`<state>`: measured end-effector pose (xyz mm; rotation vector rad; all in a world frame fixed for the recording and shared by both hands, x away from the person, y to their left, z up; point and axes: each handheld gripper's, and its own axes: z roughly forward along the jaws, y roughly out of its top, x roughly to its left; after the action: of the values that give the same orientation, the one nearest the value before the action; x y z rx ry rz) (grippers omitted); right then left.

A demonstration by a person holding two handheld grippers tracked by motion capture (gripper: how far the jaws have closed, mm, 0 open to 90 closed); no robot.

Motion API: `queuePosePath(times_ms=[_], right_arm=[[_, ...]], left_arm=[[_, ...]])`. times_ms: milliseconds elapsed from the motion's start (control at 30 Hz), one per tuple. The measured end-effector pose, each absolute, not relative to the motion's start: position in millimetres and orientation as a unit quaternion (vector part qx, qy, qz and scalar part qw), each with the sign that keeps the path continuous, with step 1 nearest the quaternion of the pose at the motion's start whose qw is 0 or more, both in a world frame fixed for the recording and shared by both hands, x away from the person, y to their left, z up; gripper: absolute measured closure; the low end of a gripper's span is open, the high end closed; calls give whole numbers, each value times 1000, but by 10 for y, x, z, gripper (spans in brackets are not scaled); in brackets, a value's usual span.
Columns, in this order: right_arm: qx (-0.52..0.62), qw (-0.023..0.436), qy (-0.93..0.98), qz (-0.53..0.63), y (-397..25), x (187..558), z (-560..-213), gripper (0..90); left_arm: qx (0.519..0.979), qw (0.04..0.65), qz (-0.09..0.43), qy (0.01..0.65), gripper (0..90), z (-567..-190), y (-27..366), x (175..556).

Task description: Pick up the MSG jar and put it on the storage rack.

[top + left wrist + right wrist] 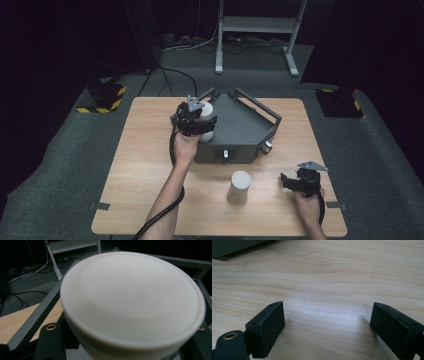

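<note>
We think the white cup (132, 302), pinched by our left hand-held gripper (196, 120) at center frame, feels light and smooth, so hold its sides.

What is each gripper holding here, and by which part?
Left gripper holds a white plastic cup by its side wall, over the grey tray. Right gripper is open, holding nothing.
</note>
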<state>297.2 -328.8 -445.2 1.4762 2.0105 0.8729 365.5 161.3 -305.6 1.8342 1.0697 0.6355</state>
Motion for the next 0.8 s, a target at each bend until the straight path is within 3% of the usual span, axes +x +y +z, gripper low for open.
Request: queuePosePath(times_ms=[633,800], right_arm=[[541,247,737,320,-3288,2971,-4452,118],[541,247,737,320,-3288,2972,-4452,118]], left_arm=[[737,451,263,430,343,-3097,1611,3629],[733,460,263,426,225,-3105,1649,3603]])
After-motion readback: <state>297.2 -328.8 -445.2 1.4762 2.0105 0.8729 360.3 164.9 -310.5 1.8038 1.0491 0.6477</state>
